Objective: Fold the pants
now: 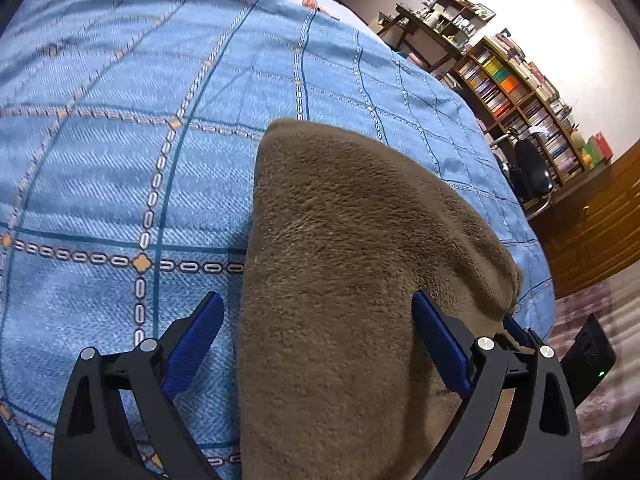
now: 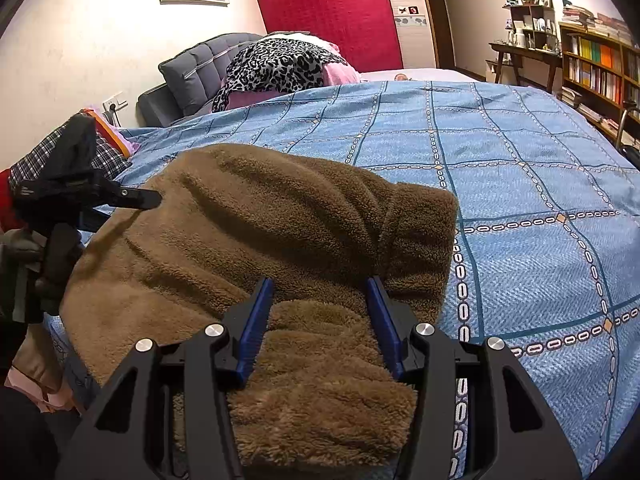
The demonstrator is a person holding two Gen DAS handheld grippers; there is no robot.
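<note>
The brown fleece pants lie folded into a thick bundle on the blue checked bedspread. In the left wrist view the pants fill the centre and right. My left gripper is open, its blue fingers spread wide with fleece lying between them, not pinched. My right gripper is open too, its jaws standing either side of a raised fold at the near right end of the bundle. The left gripper also shows in the right wrist view at the bundle's left end.
The bedspread stretches far beyond the pants. A leopard-print cloth and grey headboard cushion lie at the bed's head. Bookshelves and a desk stand right. A plaid garment sits at the left edge.
</note>
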